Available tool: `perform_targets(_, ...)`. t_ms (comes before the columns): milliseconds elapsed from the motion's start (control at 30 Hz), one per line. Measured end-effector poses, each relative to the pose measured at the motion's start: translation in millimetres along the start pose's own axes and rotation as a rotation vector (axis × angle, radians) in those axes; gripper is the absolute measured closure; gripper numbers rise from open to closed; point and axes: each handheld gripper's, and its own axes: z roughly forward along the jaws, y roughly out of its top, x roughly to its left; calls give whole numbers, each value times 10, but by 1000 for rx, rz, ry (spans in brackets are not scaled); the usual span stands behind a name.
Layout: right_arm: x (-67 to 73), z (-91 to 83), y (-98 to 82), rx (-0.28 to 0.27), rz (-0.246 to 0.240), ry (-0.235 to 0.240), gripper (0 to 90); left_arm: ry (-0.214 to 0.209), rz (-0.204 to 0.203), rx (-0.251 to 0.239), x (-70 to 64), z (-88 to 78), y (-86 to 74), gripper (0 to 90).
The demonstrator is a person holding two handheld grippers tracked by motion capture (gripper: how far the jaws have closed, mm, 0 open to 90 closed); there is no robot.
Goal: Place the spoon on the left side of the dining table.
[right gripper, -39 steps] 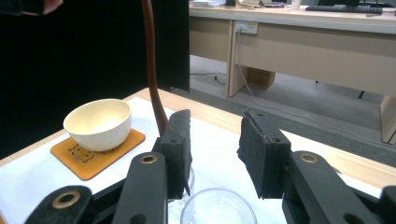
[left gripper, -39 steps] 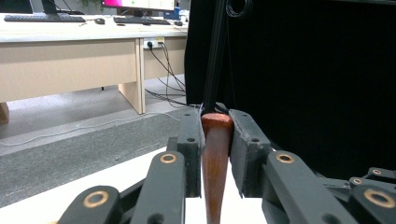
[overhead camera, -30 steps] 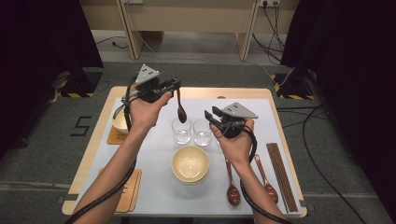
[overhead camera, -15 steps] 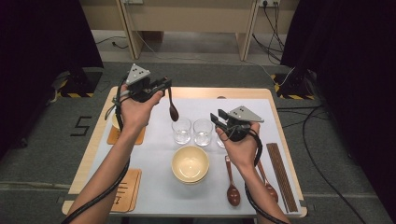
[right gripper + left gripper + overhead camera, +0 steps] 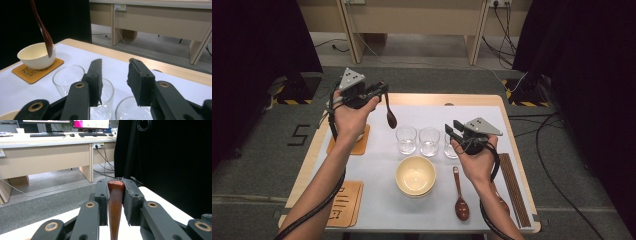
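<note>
My left gripper hovers over the table's far left and is shut on the handle of a dark brown wooden spoon, whose bowl hangs down. In the left gripper view the pads clamp the handle of the spoon. My right gripper is open with nothing between its fingers, just above the rightmost of three clear glasses. The right gripper view looks between the open jaws of the right gripper onto the glasses, with the hanging spoon over a cream bowl.
A cream bowl stands at the front centre. Another bowl sits on an orange coaster below my left hand. A second coaster lies front left. A wooden spoon and dark chopsticks lie at the right.
My left hand has carried the spoon leftwards, away from the glasses. The right hand has drifted slightly right and lower over the rightmost glass, jaws still apart.
</note>
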Motion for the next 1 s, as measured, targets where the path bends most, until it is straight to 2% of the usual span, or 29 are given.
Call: perform_targets(1000,-220,-199,-303,13,37,-51,626,89,-1,-12,300,-182,-54,745)
